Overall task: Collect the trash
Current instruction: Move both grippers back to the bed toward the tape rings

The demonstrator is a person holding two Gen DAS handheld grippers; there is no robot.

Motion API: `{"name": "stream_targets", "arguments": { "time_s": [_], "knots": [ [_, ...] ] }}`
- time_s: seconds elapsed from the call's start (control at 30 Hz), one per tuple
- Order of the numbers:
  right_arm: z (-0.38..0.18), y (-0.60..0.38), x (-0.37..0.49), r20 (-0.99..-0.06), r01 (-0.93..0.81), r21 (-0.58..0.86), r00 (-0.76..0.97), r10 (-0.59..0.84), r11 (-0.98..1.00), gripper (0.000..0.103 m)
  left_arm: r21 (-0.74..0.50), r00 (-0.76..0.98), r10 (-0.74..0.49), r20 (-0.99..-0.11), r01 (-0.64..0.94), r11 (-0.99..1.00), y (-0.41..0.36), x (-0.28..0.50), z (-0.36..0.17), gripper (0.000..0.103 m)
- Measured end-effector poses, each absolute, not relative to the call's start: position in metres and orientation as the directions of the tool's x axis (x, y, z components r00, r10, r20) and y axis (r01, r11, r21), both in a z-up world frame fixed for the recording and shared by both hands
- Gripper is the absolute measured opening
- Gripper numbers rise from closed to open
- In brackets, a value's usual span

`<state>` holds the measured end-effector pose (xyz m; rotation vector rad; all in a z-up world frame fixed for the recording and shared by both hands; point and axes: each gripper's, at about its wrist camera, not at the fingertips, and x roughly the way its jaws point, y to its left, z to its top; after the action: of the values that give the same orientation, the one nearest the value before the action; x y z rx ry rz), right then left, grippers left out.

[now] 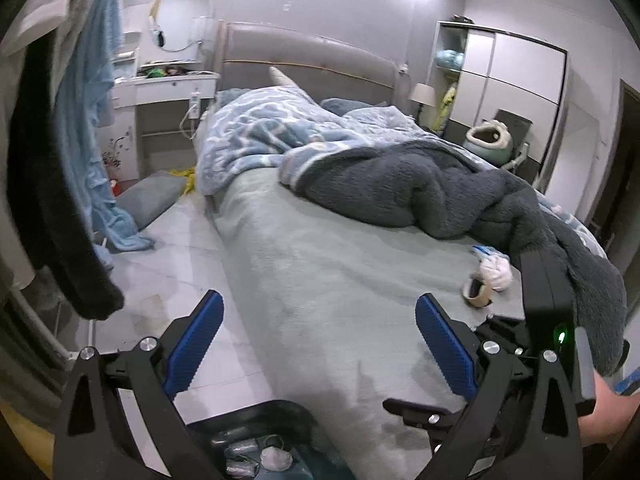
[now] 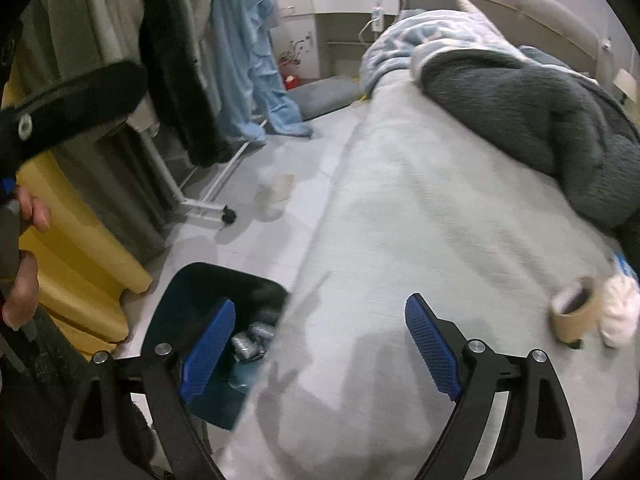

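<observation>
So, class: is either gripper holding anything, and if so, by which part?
Nothing is held. The left gripper and right gripper are both open and empty; the tape roll lies untouched on the bed.

The right gripper (image 2: 320, 344) hangs with its blue-padded jaws spread wide and empty over the edge of the bed (image 2: 420, 208); a dark bin (image 2: 176, 300) stands on the floor beside the bed, crumpled trash (image 2: 252, 340) inside; a cardboard tape roll (image 2: 576, 316) lies touching a white wad (image 2: 620, 308) on the sheet.
</observation>
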<state>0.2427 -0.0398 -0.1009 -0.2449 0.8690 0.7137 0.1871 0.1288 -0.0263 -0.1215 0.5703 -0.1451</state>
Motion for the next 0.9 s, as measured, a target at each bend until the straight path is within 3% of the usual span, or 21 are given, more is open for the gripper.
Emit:
{"name": "stream_targets", "arguments": {
  "time_s": [0.6,0.73,0.9],
  "knots": [
    [-0.088,-0.16,0.261,-0.7,-0.589,-0.005,0.579,0.418,0.808,0.089,-0.244,0.783,-0.295,-0.548,0.188,0.951,0.053,0.226,-0.029,0.097],
    [-0.087,-0.169,0.26,-0.696,-0.609,-0.017,0.577,0.428,0.793,0.089,-0.277,0.747,-0.33,-0.578,0.201,0.94,0.039,0.239,-0.04,0.087],
    [-0.088,-0.185,0.265,-0.684,-0.633,-0.016,0.571,0.454,0.774,0.089,-0.319,0.702,-0.399,-0.59,0.25,0.914,0.02,0.252,-0.048,0.086]
  ]
}}
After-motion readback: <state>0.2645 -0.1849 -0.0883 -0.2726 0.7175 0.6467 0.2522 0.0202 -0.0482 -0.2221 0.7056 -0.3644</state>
